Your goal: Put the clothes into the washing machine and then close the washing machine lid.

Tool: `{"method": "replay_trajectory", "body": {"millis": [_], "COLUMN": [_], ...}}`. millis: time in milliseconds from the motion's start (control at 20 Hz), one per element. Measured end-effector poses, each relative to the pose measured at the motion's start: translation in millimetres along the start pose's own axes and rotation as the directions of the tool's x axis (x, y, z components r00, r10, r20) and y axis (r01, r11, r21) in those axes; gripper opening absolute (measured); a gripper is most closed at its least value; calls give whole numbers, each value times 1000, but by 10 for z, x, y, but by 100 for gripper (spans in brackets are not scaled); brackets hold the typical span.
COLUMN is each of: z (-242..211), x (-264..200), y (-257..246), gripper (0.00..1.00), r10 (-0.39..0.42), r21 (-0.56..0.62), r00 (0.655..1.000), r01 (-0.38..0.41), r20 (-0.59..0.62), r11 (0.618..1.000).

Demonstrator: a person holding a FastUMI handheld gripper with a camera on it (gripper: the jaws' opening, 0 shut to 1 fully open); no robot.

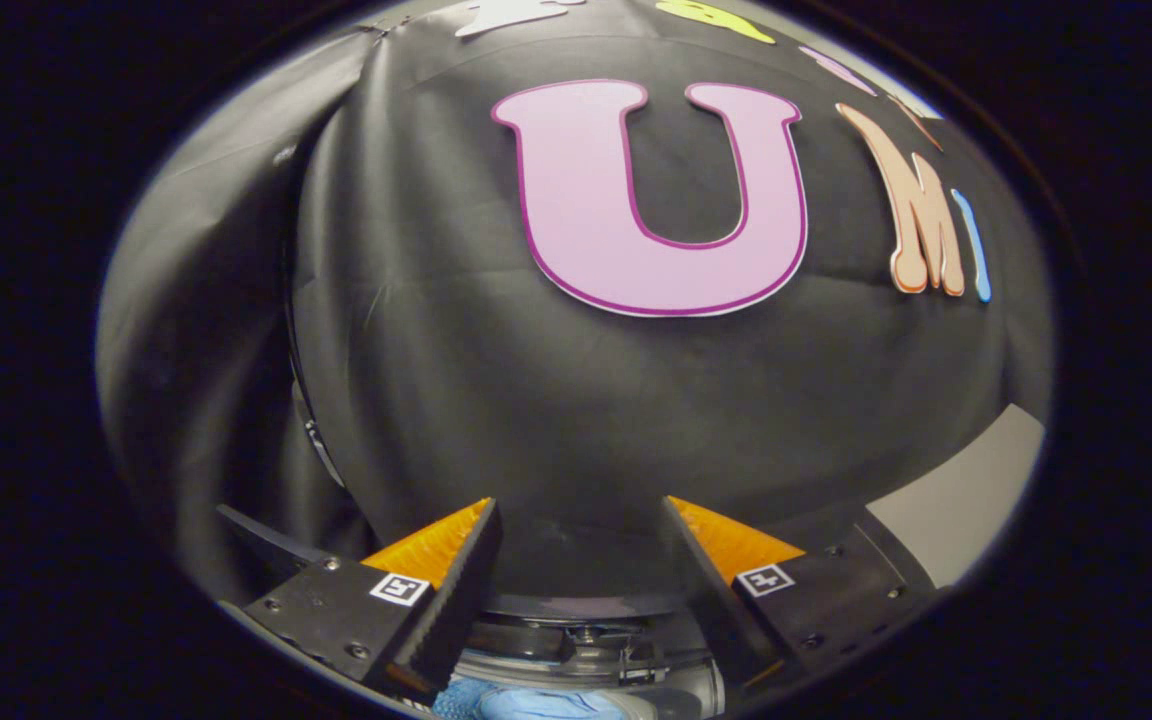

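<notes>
My gripper (581,520) is open, its two fingers spread wide with nothing between them. It points at the black cloth wall, held high. Low between the fingers I see the rim of the washing machine's opening (576,640), a dark round edge with some metal parts. A bit of blue cloth (526,700) lies just below that rim, down by the base of the fingers. I cannot tell whether the blue cloth lies inside the drum or on its edge. The lid is hidden from me.
The black cloth wall (586,400) stands close ahead. A pale grey surface (966,500) shows beyond the right finger. A fold of the cloth (306,400) runs down beyond the left finger.
</notes>
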State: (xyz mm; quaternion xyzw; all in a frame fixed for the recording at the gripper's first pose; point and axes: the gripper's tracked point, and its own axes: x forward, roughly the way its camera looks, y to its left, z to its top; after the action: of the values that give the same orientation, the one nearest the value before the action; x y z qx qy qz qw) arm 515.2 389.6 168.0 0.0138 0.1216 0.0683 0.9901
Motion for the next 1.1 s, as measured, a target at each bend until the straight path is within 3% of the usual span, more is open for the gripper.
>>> {"method": "replay_trajectory", "body": {"millis": [850,1100], "z": [-32,-6], "x": [-67,-49], "y": [12,27], "gripper": [96,98], "r10": [110,109], "r21": [-7,-7], "r00": [993,993], "r01": [-110,-109], "r20": [31,38], "r11": [994,994]}}
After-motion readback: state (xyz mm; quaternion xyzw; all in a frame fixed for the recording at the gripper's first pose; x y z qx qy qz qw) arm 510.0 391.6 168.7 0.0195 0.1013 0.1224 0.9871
